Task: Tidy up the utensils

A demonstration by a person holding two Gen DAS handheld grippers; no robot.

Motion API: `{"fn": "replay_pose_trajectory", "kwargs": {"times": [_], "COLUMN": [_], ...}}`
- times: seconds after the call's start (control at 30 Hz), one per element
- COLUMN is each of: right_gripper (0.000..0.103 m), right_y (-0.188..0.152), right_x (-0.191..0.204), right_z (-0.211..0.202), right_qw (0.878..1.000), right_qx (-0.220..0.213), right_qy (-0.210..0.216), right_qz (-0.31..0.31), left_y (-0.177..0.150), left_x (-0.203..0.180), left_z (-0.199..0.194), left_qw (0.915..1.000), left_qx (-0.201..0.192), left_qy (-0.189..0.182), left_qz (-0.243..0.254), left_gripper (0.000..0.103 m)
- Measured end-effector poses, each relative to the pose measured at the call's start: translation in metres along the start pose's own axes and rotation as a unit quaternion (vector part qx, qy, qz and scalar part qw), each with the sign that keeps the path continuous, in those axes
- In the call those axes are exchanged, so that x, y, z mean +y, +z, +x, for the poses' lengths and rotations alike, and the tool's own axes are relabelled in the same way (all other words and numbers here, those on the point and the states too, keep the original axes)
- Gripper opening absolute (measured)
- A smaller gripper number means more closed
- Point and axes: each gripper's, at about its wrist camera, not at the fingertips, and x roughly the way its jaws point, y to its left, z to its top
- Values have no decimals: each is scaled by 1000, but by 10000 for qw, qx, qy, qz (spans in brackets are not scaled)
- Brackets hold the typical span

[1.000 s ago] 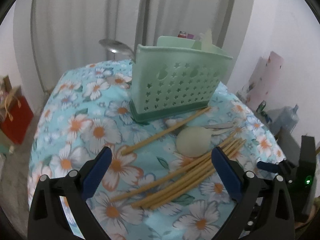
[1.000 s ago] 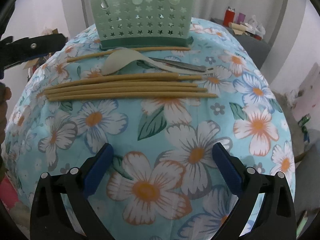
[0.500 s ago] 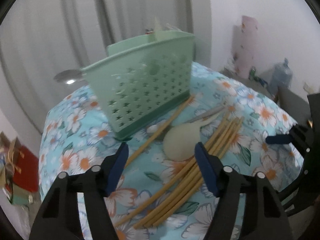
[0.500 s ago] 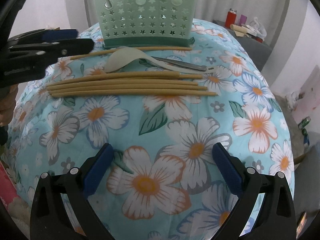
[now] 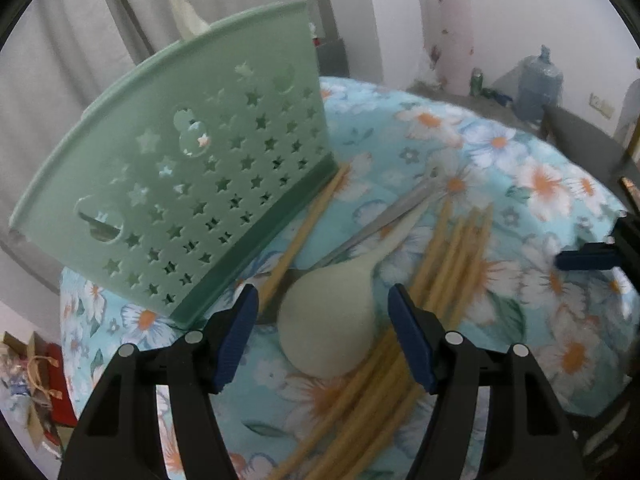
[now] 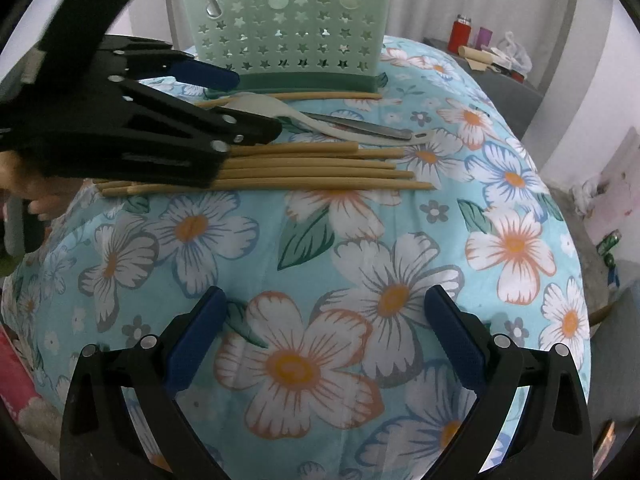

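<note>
The left gripper [image 5: 322,332], jaws spread around the pale spoon [image 5: 328,320] at lower centre, looked poised to pinch it for the green caddy [image 5: 192,184] upper left, while the right gripper [image 6: 324,336] hung spread and empty.

The desk [image 6: 320,248] wears a light blue cloth printed with big white flowers, orange centres and green leaves. The utensil basket [image 6: 286,28] is mint green, pierced with star cutouts, its base band darker green. The chopsticks [image 6: 320,168] are tan. The spoon [image 5: 332,320] is cream-white. Both grippers, left [image 5: 322,340] and right [image 6: 326,336], are black with blue pads.
</note>
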Motion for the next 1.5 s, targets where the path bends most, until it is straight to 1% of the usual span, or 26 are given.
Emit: {"fn": "replay_pose_trajectory", "kwargs": {"times": [0.07,0.13,0.3,0.37,0.43,0.6,0.67,0.7,0.8,0.93,1.07,1.13,1.17,1.23,1.3,1.37,1.4,1.43,1.5], "right_gripper": [95,95,95,95,95,95,95,95,95,95,95,95,95,95,95,95,95,95,95], "right_y": [0,0,0,0,1,1,2,2,3,2,2,2,2,2,2,2,2,2,2], "right_x": [0,0,-1,-1,-1,-1,-1,-1,-1,-1,-1,-1,-1,-1,-1,-1,-1,-1,-1], "right_z": [0,0,0,1,1,1,1,1,1,1,1,1,1,1,1,1,1,1,0], "right_qw": [10000,10000,10000,10000,10000,10000,10000,10000,10000,10000,10000,10000,10000,10000,10000,10000,10000,10000,10000], "right_qx": [1,1,13,26,33,49,57,58,58,60,60,56,56,55,55,47,48,48,46], "right_qy": [0,1,-1,-6,-9,-16,-19,-22,-21,-19,-19,-17,-18,-19,-18,-16,-16,-17,-19], "right_qz": [-1,1,8,19,27,36,43,45,44,43,40,44,44,46,43,43,44,47,45], "left_y": [-1,-3,-13,-18,-23,-27,-28,-27,-24,-30,-35,-38,-39,-43,-47,-51,-54,-56,-60], "left_x": [4,10,20,25,31,39,44,46,46,45,45,50,54,63,72,77,81,84,91], "left_z": [3,-1,-16,-19,-22,-31,-36,-36,-33,-31,-36,-43,-45,-47,-45,-39,-33,-29,-21], "left_qw": [10000,9998,9988,9979,9964,9920,9903,9899,9899,9903,9885,9834,9796,9681,9519,9378,9271,9192,8969], "left_qx": [34,1,-201,-258,-353,-778,-879,-865,-838,-738,-659,-644,-631,-580,-422,-199,-27,59,171], "left_qy": [26,-33,-74,-143,-154,-119,-109,-153,-214,-246,-272,-446,-584,-933,-1344,-1601,-1773,-1899,-2231], "left_qz": [-82,-199,-432,-585,-750,-991,-1072,-1111,-1127,-1150,-1337,-1635,-1819,-2250,-2721,-3075,-3303,-3449,-3814], "left_gripper": [60,57,48,40,39,34,12,5,3,3,3,5,10,16,18,21,23,27,30]}}
